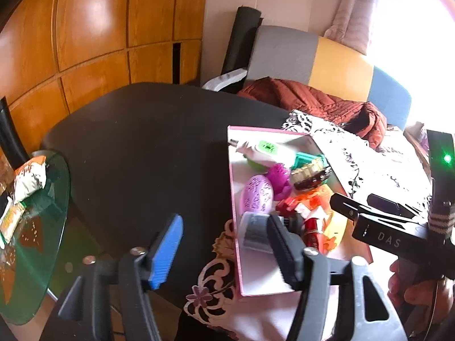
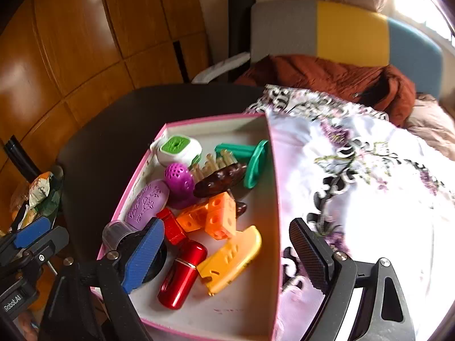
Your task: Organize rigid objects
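While your right gripper (image 2: 227, 253) hangs over the near end of the box (image 2: 274, 199), its jaws stand wide apart and hold nothing. Its blue finger (image 2: 143, 255) sits inside the box against the left wall; its black finger (image 2: 308, 255) sits outside, over the cloth (image 2: 369, 199), so the right wall runs between them. Just behind the blue finger lies a dark round item with a clear cap (image 2: 115, 234); what it is cannot be told.

Between the fingers lie a red tube (image 2: 182, 275) and a yellow cheese wedge (image 2: 230, 258), touching. Just beyond them are a small red piece (image 2: 170, 227) and an orange cheese block (image 2: 216, 217). A lilac oval (image 2: 146, 203) lies along the left wall ahead of the blue finger, a purple perforated ball (image 2: 179, 180) beside it. Farther on rest a brown comb-like piece (image 2: 219, 180), a teal holder (image 2: 253, 163) against the right wall, and a white-and-green unit (image 2: 177, 149) at the far left corner.

Your left gripper (image 1: 224, 251) is likewise wide open and empty. Its black finger (image 1: 284, 253) reaches over the near left wall of the box (image 1: 236, 255); its blue finger (image 1: 165, 251) hangs outside, over the table (image 1: 142, 142). To its right your other tool shows, a hand (image 1: 409, 287) on its grip.

Beyond the table's far edge lies a rust jacket (image 2: 327, 76) on a chair (image 2: 341, 28). Far left of both grippers a glass table (image 1: 42, 255) carries packets (image 1: 28, 179).
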A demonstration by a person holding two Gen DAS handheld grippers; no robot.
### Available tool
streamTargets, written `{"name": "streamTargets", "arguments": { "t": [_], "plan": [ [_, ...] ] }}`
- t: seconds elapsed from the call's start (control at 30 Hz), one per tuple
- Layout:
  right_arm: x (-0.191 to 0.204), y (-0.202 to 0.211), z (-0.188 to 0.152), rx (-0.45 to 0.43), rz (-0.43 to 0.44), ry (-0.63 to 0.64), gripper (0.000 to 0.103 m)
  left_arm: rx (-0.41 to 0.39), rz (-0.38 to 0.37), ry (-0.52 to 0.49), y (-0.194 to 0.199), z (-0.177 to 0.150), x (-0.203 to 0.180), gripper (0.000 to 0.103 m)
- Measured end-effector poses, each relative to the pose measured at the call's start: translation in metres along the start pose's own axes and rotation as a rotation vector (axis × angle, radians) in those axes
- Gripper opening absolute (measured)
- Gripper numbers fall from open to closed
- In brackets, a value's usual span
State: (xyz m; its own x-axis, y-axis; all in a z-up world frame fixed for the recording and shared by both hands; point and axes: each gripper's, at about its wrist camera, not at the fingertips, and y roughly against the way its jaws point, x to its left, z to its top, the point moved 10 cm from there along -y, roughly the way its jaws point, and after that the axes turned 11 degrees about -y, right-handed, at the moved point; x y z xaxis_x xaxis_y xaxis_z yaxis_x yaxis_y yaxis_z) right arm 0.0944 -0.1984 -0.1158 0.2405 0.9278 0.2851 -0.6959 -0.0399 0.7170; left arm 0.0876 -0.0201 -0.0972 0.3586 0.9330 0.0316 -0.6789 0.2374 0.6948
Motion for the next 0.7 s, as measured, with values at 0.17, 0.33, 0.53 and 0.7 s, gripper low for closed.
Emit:
{"name": "streamTargets", "arguments": {
  "t": [0.17, 0.33, 0.53, 0.7],
  "plan": [
    [-0.008, 0.029, 0.004, -0.088, -0.038, -0.018, 0.093, 0.003, 0.04, -0.008, 0.006, 0.004, -0.009, 0.066],
    [-0.012, 0.046, 0.0, -0.137, -0.066, -0.015, 0.093, -0.008, 0.081, -0.02, 0.012, 0.006, -0.017, 0.066],
    [-0.01, 0.055, -0.01, -0.146, -0.07, 0.001, 0.093, -0.017, 0.085, -0.034, 0.019, 0.002, -0.019, 0.066],
    [-0.008, 0.057, -0.014, -0.145, -0.067, 0.002, 0.093, -0.032, 0.065, -0.035, 0.023, 0.003, -0.022, 0.066]
  ]
}}
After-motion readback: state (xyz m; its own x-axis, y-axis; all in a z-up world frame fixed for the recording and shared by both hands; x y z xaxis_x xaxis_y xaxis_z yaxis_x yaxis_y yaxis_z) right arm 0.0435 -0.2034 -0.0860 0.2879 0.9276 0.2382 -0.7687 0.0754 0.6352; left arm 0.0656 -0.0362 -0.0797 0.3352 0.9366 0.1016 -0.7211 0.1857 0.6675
